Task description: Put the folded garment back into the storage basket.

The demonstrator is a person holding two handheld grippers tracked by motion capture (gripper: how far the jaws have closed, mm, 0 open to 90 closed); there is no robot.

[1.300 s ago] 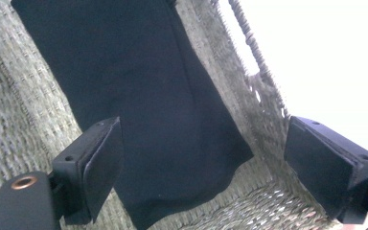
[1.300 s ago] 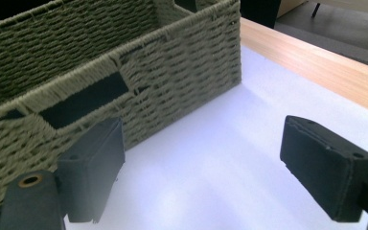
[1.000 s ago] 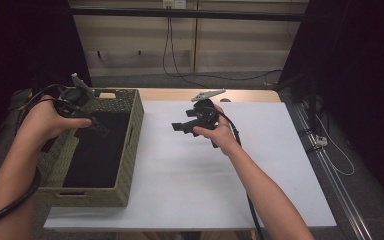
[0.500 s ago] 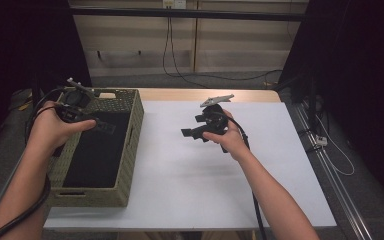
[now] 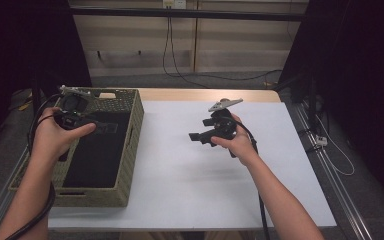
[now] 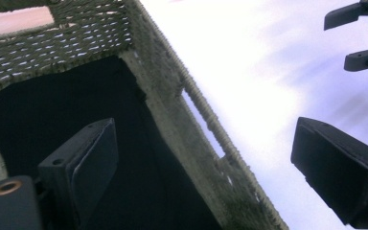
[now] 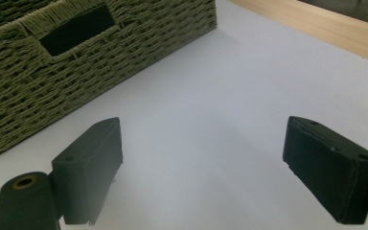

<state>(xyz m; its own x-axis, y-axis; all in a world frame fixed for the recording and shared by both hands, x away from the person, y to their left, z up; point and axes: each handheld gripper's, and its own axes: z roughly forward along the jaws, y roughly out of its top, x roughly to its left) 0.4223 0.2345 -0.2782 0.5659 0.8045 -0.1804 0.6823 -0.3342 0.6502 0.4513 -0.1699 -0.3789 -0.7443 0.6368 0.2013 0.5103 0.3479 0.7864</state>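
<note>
A woven olive basket [image 5: 130, 150] with a black lining stands at the table's left side. My left gripper [image 5: 104, 126] hovers over its far end, open and empty. In the left gripper view its jaws [image 6: 211, 177] straddle the basket's right wall [image 6: 196, 110], one over the black lining, the other over the white table. My right gripper [image 5: 200, 137] is held above the middle of the white tabletop [image 5: 180, 185], pointing left toward the basket, open with nothing between its jaws. The right gripper view has this gripper [image 7: 201, 172] above bare white surface, with the basket's side and handle slot [image 7: 76, 72] ahead.
A wooden strip [image 5: 205, 95] runs along the table's far edge. Cables hang on the back wall [image 5: 170, 45], and a metal rail with a cable [image 5: 325, 145] runs along the right side. The right gripper [image 6: 359, 33] appears at the upper right of the left gripper view.
The right hand has drifted to the right and a little nearer, away from the basket, jaws still open. The left hand has stayed over the basket.
</note>
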